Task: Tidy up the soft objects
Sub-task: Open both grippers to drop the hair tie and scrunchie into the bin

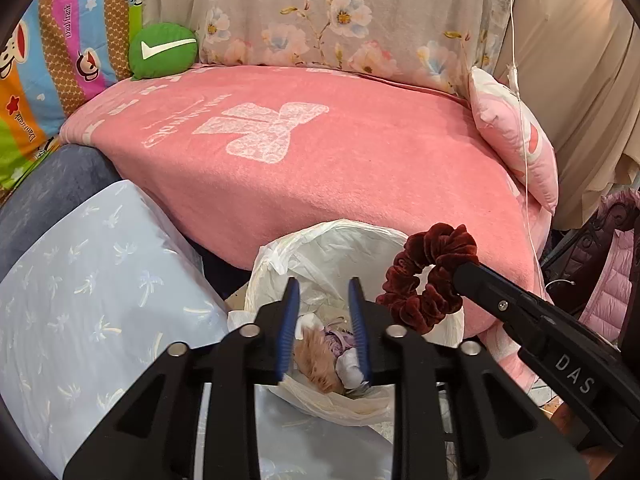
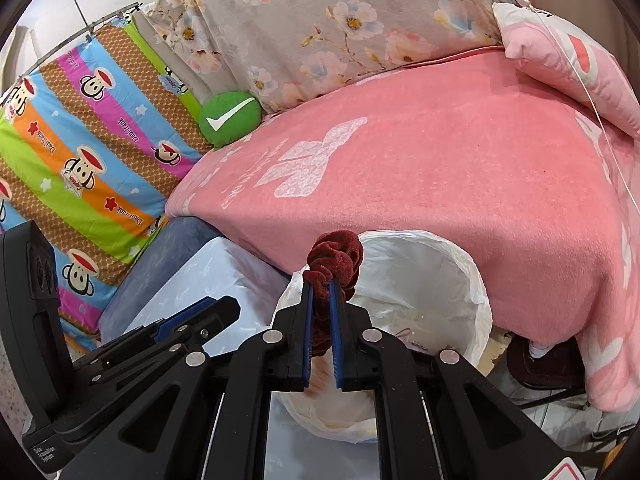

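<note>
ahead of the tongs lies a pink blanket (image 1: pixel 320 168), a floral sheet (image 1: pixel 320 12) behind it. far left hangs a striped cartoon cloth (image 2: pixel 80 152); a pale blue sheet (image 1: pixel 80 280) lies near left.

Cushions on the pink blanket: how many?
2. The green checkmark cushion sits at the blanket's far left corner; the pink cushion leans at its right edge. Others may be out of view.

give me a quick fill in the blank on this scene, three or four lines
1. The right gripper is shut on a dark red velvet ____.
2. The left gripper hangs open over a bin lined with a ____ plastic bag.
3. The green cushion bears a white ____.
4. The blanket is ____.

Missing: scrunchie; white; tick; pink
</note>
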